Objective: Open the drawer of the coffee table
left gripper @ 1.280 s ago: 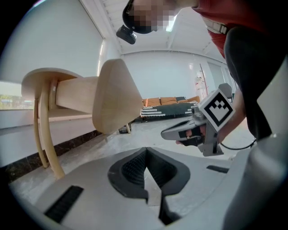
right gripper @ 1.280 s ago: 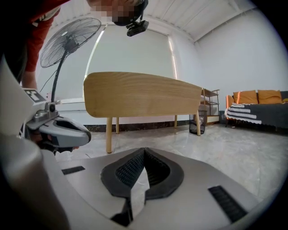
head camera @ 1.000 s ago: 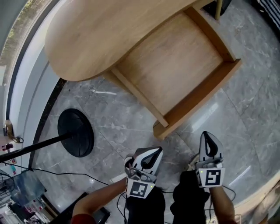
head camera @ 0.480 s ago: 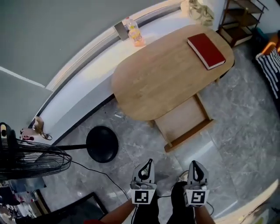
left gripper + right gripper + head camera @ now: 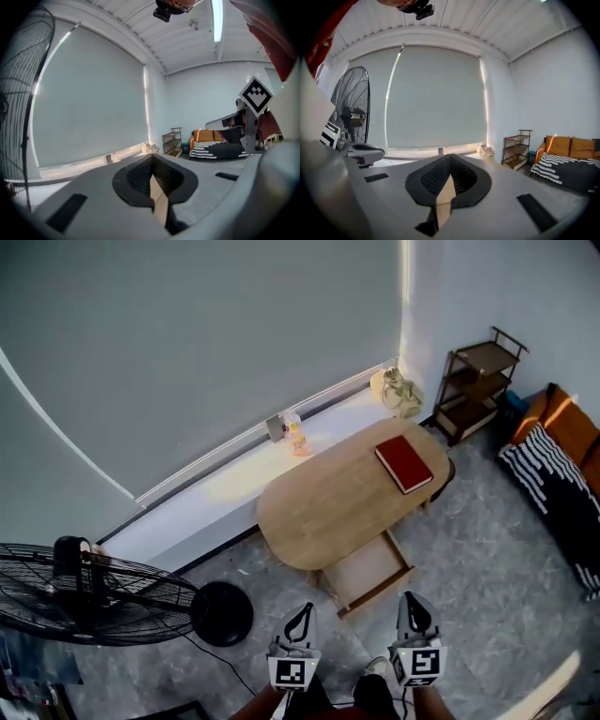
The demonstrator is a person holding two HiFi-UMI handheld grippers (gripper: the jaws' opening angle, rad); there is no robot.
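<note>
The oval wooden coffee table (image 5: 328,502) stands far below by the window wall, a red book (image 5: 404,463) on its top. Its drawer (image 5: 367,574) is pulled out toward me and looks empty. My left gripper (image 5: 302,617) and right gripper (image 5: 410,606) hang side by side high above the floor, nearer to me than the drawer front and touching nothing. Both are shut with nothing between the jaws. In the left gripper view the left gripper (image 5: 151,162) points nearly level at the window blind; the right gripper (image 5: 450,157) does the same in its own view.
A large floor fan (image 5: 84,594) with a round black base (image 5: 223,613) stands left of the table. A dark shelf unit (image 5: 478,381) and a sofa with a striped throw (image 5: 561,457) stand to the right. A bottle (image 5: 295,434) and a bag (image 5: 397,390) sit on the sill.
Both grippers and the head camera have risen well away from the open drawer, so the table now looks small and far below. Both jaws stayed shut.
</note>
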